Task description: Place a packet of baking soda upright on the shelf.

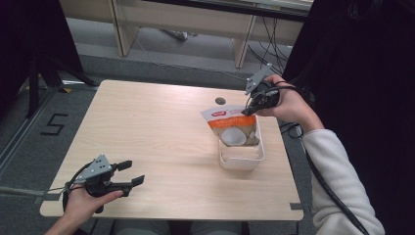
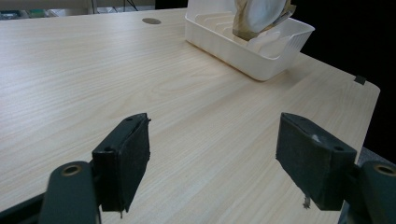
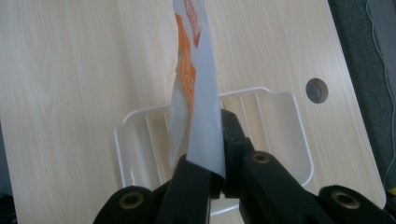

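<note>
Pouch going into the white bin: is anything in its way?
Nothing visible is. The right gripper pinches the snack pouch by its top edge, its lower end already inside the white bin, whose ribbed floor looks bare.

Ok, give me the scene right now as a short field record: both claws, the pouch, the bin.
right claw: shut on the pouch's top edge, above the bin
pouch: orange and white, upright, lower end inside the bin
bin: white, ribbed floor, on the table's right half
left claw: open, nothing between the pads, low over bare table near the front left corner
table: light wood, small round hole behind the bin
</note>
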Demonstrator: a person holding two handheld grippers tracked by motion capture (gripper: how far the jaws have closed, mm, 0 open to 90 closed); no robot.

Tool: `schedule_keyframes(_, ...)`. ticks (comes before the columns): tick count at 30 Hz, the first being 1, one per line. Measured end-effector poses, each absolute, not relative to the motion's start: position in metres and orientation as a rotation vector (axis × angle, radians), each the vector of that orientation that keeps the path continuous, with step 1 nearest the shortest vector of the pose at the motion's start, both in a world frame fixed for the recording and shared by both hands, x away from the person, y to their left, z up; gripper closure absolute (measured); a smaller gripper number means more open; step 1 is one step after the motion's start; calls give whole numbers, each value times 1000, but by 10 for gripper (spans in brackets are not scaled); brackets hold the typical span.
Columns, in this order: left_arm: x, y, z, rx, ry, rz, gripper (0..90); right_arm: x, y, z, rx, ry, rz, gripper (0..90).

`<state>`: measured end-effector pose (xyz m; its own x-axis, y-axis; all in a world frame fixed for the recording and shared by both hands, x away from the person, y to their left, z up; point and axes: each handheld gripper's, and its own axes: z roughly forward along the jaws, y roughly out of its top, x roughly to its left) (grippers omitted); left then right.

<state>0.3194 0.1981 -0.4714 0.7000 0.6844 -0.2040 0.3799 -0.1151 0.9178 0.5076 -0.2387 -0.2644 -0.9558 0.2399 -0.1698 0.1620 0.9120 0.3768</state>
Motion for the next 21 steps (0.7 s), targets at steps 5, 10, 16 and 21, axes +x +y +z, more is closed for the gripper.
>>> schedule_keyframes(5,320,198,-472,1732,858,321,253,510,-238,-266,286,2865,525,900)
schedule_keyframes(10,320,198,-472,1731,858,322,252,510,-237,-269,295,2858,520,900)
schedule_keyframes(16,319,198,-471,1730,857,322,252,511,-238,-269,298,2853,521,900)
schedule_keyframes(21,320,198,-472,1733,857,322,252,513,-239,-274,292,2849,526,900)
